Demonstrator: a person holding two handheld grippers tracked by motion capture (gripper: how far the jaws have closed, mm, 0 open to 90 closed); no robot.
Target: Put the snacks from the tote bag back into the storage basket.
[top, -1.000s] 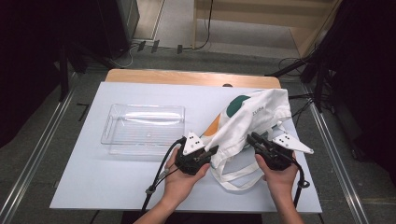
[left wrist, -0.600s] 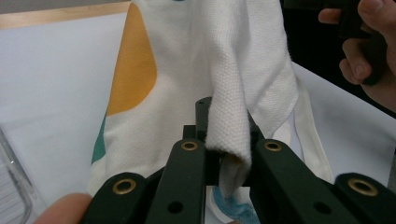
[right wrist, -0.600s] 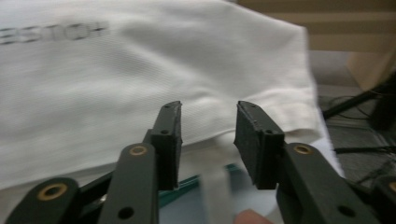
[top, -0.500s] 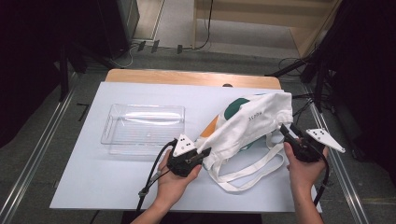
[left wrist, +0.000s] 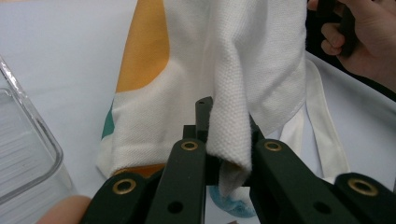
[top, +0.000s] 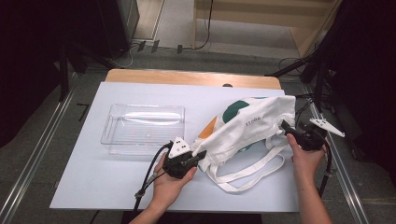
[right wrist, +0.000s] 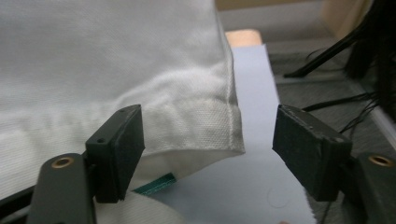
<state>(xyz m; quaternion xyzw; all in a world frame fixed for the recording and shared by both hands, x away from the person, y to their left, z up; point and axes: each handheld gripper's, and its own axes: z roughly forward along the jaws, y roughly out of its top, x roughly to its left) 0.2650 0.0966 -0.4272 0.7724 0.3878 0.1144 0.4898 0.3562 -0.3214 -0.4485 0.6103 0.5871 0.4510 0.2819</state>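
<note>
Lying slumped across the right half of the high view, a white canvas tote bag with green and orange patches (top: 247, 128), partly lifted off the pale grey-white surface (top: 93, 186), with long white strap handles (top: 252, 172) trailing toward the lower centre. Clamped by the left claw (top: 198, 157) at its lower-left corner: in the left gripper view a fold of the weave (left wrist: 229, 135) sits pinched tight between the black jaws. At the right edge of the bag, the right claw (top: 283, 126) standing apart, having just been opening, with the hemmed corner (right wrist: 231, 140) between the pads but not pressed by either. Left of the bag, a clear rectangular plastic tray (top: 108, 135) resting apart from the cloth in the middle left of the frame.

Likely risks from here: with one corner free, sagging and collapsing of the cloth, so any spreading or folding would come out crooked; snagging of the loose straps under the bag or around a cable; slipping of the thin pinched fold if pulled hard to the left; dragging cloth nudging the light tray.

Small dark lettering printed on the white panel near upper centre of the bag, too small to read with confidence.
</note>
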